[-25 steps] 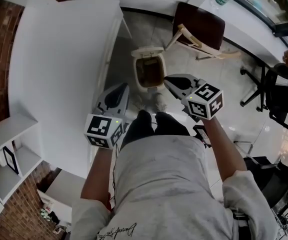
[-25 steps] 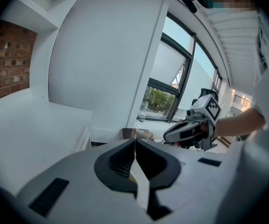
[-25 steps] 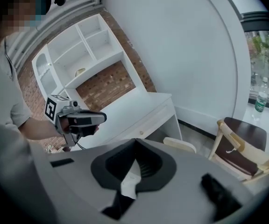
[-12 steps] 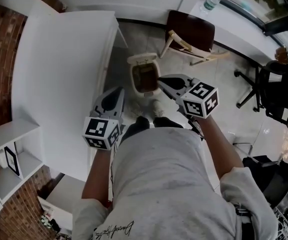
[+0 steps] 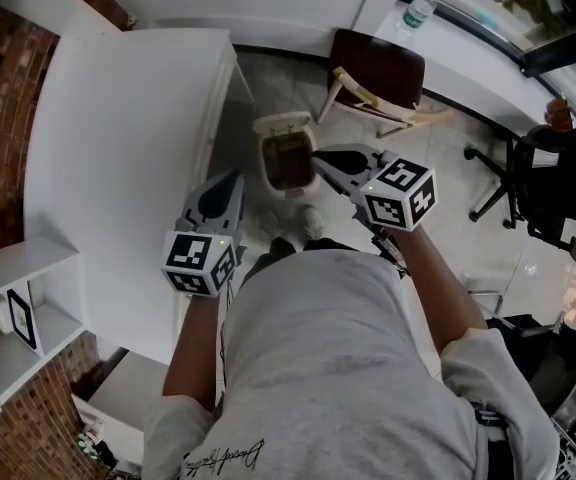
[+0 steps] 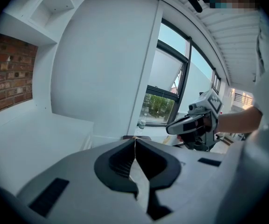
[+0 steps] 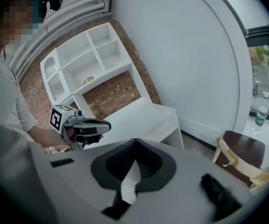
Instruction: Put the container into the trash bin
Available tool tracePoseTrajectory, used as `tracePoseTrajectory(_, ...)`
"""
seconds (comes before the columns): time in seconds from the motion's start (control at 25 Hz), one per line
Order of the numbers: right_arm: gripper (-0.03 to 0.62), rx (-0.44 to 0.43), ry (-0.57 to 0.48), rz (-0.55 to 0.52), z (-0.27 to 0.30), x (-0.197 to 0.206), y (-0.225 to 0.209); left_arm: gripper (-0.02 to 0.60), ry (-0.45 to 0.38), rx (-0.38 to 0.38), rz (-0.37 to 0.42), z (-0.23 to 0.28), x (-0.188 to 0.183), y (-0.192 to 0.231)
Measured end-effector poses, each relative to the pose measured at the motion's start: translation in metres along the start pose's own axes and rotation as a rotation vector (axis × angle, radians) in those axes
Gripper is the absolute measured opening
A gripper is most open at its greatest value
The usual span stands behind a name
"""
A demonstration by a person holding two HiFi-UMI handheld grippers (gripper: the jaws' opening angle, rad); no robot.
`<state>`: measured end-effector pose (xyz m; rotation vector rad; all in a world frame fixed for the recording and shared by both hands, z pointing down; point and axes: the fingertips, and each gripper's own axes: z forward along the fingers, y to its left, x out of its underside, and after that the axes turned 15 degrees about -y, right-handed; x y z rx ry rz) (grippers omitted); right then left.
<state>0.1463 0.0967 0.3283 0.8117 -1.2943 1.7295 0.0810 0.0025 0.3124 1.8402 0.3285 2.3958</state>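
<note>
No container shows in any view. It may lie in the dark brown hollow of the small cream-coloured plastic trash bin (image 5: 264, 160) on the pale tiled floor, but that hollow is too dim and too small to tell a container from a liner. The bin's hinged cream lid (image 5: 280, 122) stands tipped back, leaving the mouth open to receive a drop.

The right gripper (image 5: 316, 154) hangs with its tips just above the bin's near edge, jaws pressed together and holding nothing, a pose that fits a drop already made. The left gripper (image 5: 236, 178) is held lower and to the side, between the bin and the large white table (image 5: 118, 148). Its jaws also meet at the tips and are empty, so it seems to be simply kept out of the way.

The person in a grey shirt (image 5: 338, 358) stands close to the bin, feet just short of it. Behind the bin sits a dark brown seat on a pale wooden chair frame (image 5: 378, 68), and a clear plastic bottle (image 5: 418, 10) rests on the window ledge beyond.
</note>
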Motion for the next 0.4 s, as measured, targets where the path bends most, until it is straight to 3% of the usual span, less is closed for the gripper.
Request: tracePoseTrajectory(0.4, 0.028, -0.006, -0.003, -0.002, 0.010, -0.005, -0.011, 0.017, 0.004, -0.005, -0.001, 0.007, 0.004, 0.009)
